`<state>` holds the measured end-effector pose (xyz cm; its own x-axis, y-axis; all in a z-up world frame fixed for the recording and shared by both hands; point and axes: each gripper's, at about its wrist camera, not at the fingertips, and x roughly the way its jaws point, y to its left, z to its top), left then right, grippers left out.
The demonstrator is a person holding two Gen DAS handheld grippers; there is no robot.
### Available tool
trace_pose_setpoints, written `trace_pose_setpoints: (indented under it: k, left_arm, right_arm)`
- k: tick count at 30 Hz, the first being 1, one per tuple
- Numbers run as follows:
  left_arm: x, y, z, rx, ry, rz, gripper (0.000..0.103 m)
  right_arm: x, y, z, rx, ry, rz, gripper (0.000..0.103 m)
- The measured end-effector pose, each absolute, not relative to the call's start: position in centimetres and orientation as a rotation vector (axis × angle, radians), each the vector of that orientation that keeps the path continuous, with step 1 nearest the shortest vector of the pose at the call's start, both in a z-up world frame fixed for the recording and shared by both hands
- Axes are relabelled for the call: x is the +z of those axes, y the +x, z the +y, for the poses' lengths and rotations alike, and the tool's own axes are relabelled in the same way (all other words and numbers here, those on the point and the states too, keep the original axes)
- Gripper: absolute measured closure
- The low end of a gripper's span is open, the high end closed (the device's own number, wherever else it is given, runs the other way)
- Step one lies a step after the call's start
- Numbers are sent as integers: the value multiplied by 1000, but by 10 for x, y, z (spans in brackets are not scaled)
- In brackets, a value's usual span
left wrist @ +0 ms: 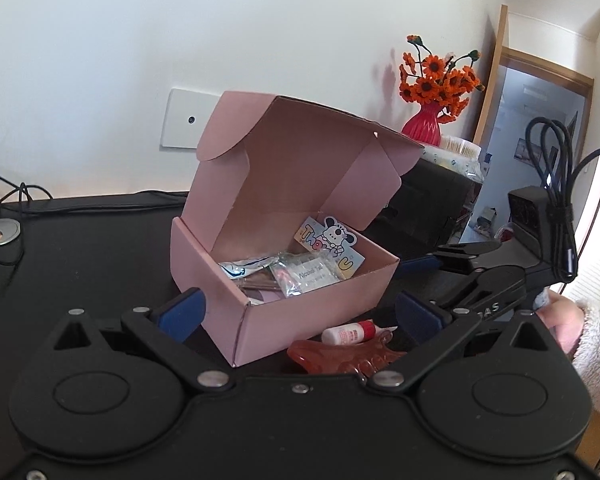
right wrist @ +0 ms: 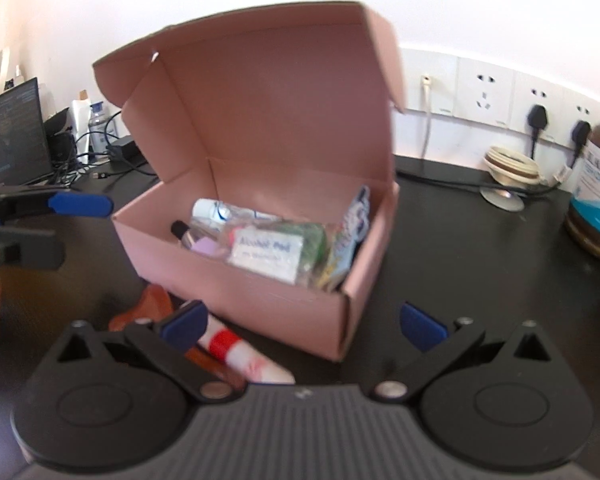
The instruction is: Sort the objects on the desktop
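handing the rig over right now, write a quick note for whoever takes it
Left gripper: open, empty, aimed at the pink box.
Right gripper: open, empty, low over the desk, in front of the box.
Box: lid up, on the black desk; alcohol pad packet, sticker card and other packets already inside.
Left out: white-and-red tube and orange clip, on the desk against the box front.

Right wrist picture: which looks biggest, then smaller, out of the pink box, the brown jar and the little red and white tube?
1. pink box
2. brown jar, partly cut off at the edge
3. red and white tube, partly hidden by the tool
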<state>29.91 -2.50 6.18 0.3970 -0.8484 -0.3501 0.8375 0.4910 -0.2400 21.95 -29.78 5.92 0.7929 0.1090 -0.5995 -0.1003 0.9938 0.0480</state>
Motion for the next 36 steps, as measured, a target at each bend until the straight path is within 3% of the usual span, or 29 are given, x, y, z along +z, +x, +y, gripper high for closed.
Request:
trace_pose_setpoints:
  k: [7, 19, 28, 36]
  left_arm:
    - [68, 281, -21, -1062, 9, 359, 0]
    - [62, 273, -15, -977, 106, 389, 0]
    - [61, 282, 5, -964, 26, 391, 0]
    - [61, 282, 5, -954, 14, 386, 0]
  right_arm:
    - [61, 171, -307, 59, 58, 615, 1]
    - [60, 104, -316, 13, -6, 652, 1]
    - [55, 115, -310, 5, 12, 732, 1]
    - [60, 129, -295, 53, 18, 686, 1]
